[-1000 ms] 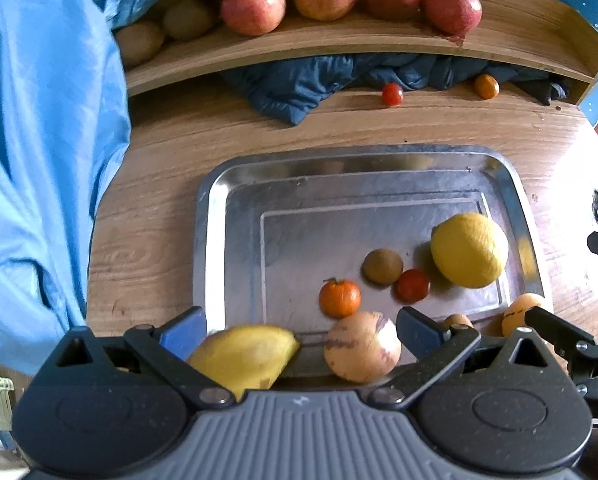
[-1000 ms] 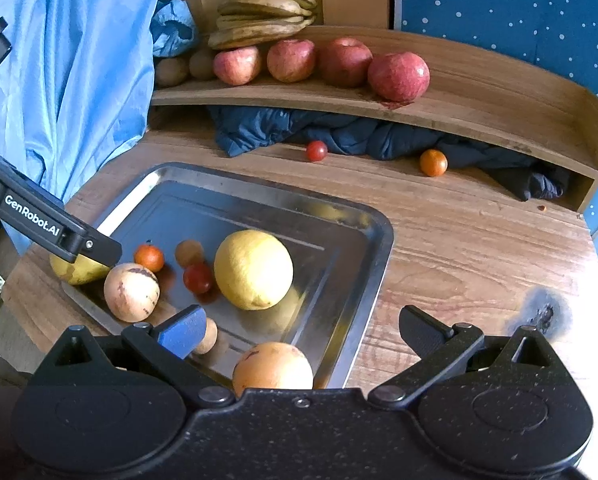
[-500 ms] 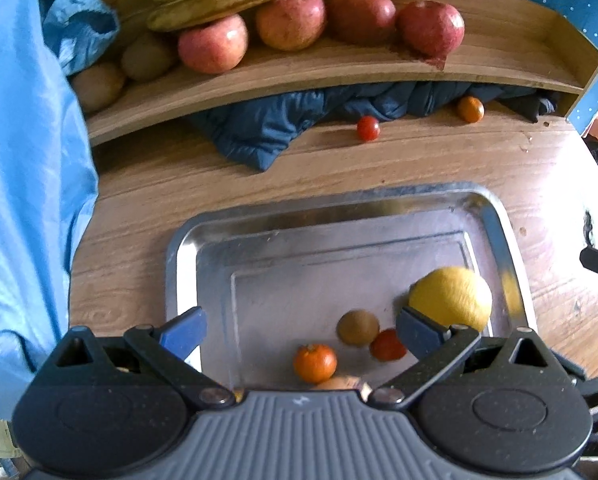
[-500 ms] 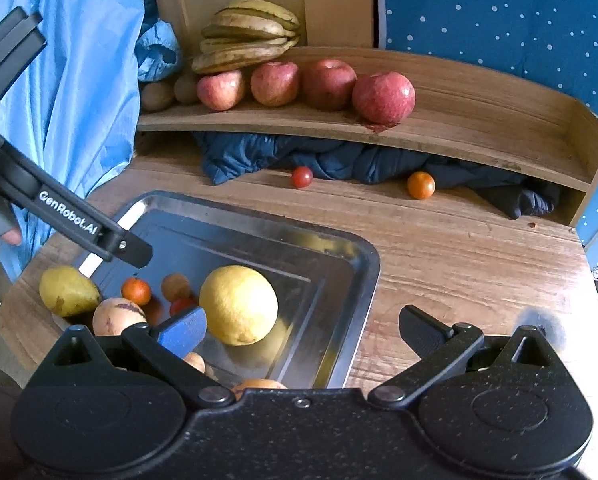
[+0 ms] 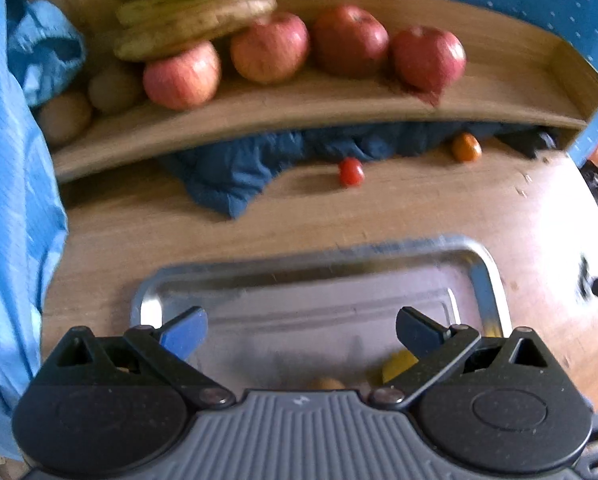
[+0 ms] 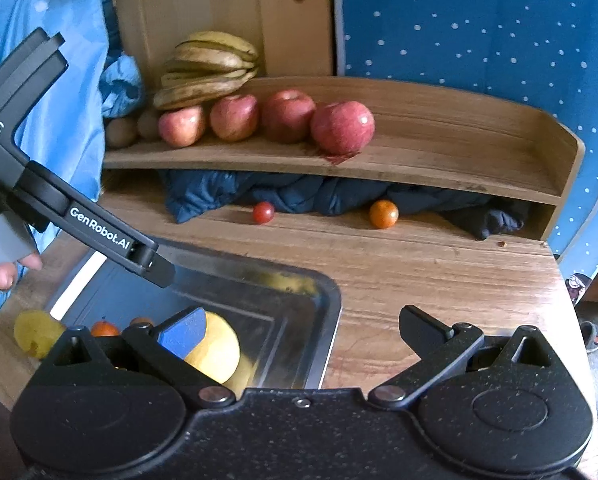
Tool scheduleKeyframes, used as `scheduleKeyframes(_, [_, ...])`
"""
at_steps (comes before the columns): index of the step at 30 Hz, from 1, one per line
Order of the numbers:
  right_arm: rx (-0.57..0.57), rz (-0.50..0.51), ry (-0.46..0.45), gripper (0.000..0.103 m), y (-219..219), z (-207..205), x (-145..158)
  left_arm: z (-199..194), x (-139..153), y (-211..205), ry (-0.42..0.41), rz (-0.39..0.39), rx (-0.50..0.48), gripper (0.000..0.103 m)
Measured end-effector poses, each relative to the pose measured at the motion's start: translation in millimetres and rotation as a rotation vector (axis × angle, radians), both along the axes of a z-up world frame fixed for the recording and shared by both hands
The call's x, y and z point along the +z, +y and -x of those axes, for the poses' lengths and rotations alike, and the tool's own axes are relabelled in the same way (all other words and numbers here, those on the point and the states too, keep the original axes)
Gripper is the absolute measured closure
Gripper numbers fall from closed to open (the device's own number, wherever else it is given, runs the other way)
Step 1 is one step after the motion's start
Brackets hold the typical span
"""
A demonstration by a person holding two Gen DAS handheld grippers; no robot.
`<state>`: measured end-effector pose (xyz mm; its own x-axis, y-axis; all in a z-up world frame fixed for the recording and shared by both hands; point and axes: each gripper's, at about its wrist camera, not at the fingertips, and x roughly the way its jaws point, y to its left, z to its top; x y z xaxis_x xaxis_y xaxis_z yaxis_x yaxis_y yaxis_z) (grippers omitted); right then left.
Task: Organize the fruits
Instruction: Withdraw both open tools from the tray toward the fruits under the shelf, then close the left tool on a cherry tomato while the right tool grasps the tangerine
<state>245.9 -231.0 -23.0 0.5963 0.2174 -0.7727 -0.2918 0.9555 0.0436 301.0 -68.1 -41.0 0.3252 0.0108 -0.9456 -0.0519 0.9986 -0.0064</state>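
Observation:
A steel tray (image 5: 487,280) (image 6: 323,296) lies on the wooden table. A large yellow citrus (image 6: 219,348) rests in it, with a small orange fruit (image 6: 103,328) further left and a yellow mango (image 6: 35,332) on the table beside the tray. My left gripper (image 5: 301,330) hangs open and empty over the tray's near half; its arm (image 6: 99,232) shows in the right wrist view. My right gripper (image 6: 303,334) is open, above the tray's right rim. Several red apples (image 6: 343,128) and bananas (image 6: 207,68) sit on the wooden shelf (image 6: 439,168).
A red cherry tomato (image 6: 264,213) and a small orange (image 6: 383,214) lie on the table under the shelf, in front of a dark blue cloth (image 6: 299,196). Light blue fabric (image 5: 11,200) hangs at the left. A hand (image 6: 3,276) holds the left gripper.
Both grippers have pulled back and tilted upward, so the shelf fills more of each view and the tray fruits have slid toward the bottom edge. Both stay open.

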Motion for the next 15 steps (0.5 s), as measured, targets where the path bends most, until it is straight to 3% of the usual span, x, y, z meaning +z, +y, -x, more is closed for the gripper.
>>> scheduleKeyframes(15, [-0.079,0.033,0.059,0.001,1.5,-17.9,-17.6,-42.3,-24.3,5.5,-0.034,0.053,0.031,0.001])
